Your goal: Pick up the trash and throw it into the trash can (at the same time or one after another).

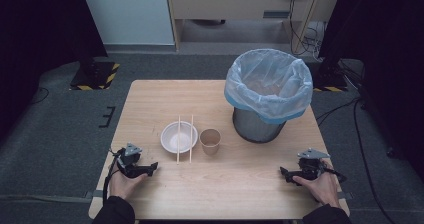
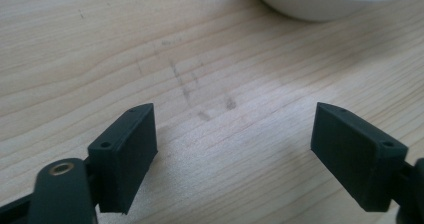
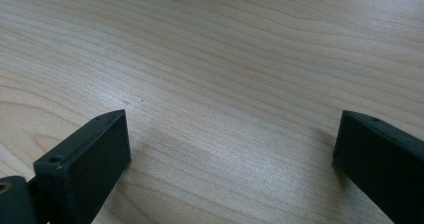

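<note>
The left claw (image 1: 151,168) rests on the bench (image 1: 240,194) at its near left corner, jaws spread wide and empty, aimed toward the white bowl (image 1: 178,137); a pair of chopsticks (image 1: 184,134) lies across the bowl's rim, a paper cup (image 1: 210,141) just beside it, then the lined bin (image 1: 267,94) for throwing things away. At the near right, the right claw (image 1: 284,172) also rests spread and empty, likely poised to begin

Left tongs (image 1: 153,168) agape, right tongs (image 1: 284,172) agape
</note>
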{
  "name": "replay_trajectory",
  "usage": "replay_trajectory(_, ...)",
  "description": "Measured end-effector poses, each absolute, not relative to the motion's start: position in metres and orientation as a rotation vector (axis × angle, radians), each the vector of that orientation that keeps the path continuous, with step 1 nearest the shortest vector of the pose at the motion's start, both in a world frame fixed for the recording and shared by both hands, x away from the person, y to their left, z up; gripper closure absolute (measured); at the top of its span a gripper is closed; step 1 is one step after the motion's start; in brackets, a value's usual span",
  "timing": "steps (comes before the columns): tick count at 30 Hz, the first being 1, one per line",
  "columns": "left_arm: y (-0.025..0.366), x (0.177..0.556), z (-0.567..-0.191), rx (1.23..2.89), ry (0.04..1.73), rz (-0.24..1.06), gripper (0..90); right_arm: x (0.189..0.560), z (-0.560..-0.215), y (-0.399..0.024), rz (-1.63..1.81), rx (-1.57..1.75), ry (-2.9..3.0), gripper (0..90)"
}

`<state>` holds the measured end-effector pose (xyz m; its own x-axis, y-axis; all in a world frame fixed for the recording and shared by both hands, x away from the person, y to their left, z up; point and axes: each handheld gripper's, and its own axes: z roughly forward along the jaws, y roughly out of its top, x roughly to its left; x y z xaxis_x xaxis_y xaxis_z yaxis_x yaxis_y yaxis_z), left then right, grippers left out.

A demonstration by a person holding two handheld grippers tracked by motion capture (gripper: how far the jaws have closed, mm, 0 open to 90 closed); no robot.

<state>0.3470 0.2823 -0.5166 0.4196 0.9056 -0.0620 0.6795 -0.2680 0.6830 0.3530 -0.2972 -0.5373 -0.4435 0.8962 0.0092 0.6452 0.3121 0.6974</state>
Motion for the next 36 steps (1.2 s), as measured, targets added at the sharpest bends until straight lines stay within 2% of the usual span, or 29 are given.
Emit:
replay_trajectory(14, 0.279, 0.333, -0.481, 1.817, 1.314, 0.485, 20.5, 0.353, -0.539, -0.298, 0.916, 1.371, 2.187, 1.9)
replay_trajectory(36, 0.268, 0.329, -0.429, 1.660, 1.172, 0.622, 27.4, 0.353, -0.539, -0.296, 0.911, 1.363, 2.193, 1.2)
